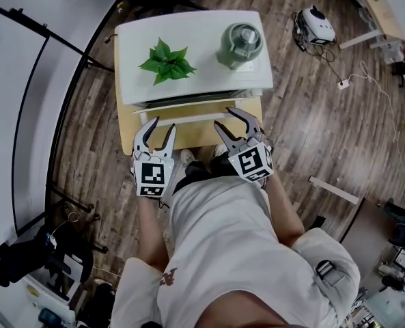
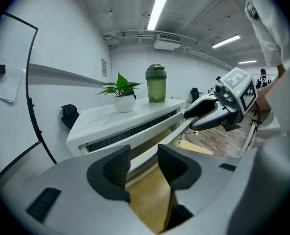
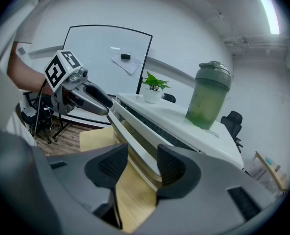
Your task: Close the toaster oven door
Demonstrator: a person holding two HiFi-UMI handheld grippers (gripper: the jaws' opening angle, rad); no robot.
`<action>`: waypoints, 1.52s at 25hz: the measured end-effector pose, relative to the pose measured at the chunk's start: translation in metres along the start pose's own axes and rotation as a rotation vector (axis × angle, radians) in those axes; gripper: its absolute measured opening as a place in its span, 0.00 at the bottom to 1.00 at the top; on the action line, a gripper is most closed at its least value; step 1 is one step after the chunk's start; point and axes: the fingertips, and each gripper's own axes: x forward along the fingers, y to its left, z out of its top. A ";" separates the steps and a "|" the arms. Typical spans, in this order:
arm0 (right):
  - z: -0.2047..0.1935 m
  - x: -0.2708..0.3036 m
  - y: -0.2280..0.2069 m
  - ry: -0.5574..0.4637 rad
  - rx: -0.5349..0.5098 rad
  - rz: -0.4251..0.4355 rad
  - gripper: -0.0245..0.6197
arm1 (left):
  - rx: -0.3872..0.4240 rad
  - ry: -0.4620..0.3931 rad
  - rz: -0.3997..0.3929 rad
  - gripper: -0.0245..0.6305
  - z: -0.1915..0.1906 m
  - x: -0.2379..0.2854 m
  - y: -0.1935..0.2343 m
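A: Head view. A white toaster oven [image 1: 197,27] sits on a small wooden table [image 1: 129,134], just ahead of the person. A potted plant [image 1: 165,61] and a green shaker bottle [image 1: 241,44] stand on the oven's top, apart from each other.

B: Door?

A: The door [image 1: 188,105] is ajar. Its top edge leans out from the body, and the handle bar [image 1: 195,118] faces the person.

B: Grippers?

A: The left gripper [image 1: 162,124] is at the bar's left end and the right gripper [image 1: 225,117] at its right end. Both tilt down toward the oven front.

B: Fingers?

A: Left gripper view shows a narrow gap, with the white bar running through it and the pads [image 2: 116,166] closed on it. Right gripper view shows the same: jaws drawn close, with the bar clamped between the ribbed pads.
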 end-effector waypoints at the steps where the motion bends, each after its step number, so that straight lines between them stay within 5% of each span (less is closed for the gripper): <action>1: 0.000 0.000 -0.001 -0.001 0.000 -0.001 0.34 | 0.000 -0.001 0.000 0.30 0.001 0.000 0.001; 38: 0.012 0.011 -0.019 -0.021 -0.002 -0.018 0.34 | -0.013 -0.024 0.014 0.30 0.016 0.012 0.016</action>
